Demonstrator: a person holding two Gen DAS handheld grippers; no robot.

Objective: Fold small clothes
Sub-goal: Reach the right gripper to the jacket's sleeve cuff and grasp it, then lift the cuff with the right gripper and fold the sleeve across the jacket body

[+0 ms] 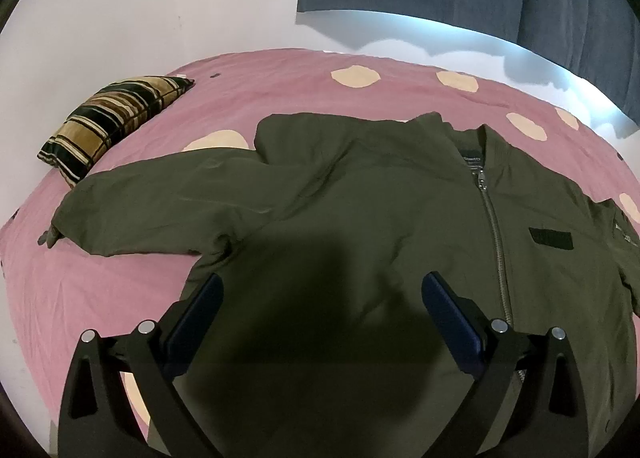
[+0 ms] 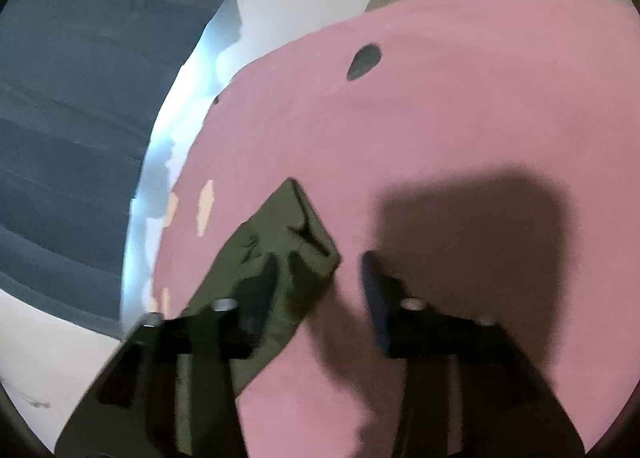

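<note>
My dark green zip-up jacket lies flat and face up on the pink bed sheet with pale spots. One sleeve points toward the striped brown and black pillow. My left gripper hangs wide open over the jacket's body and holds nothing. My right gripper is part way open at the other sleeve's cuff, and the cuff lies loose between the fingers. If I lift now, I think the cuff may slip out, because nothing pinches it.
</note>
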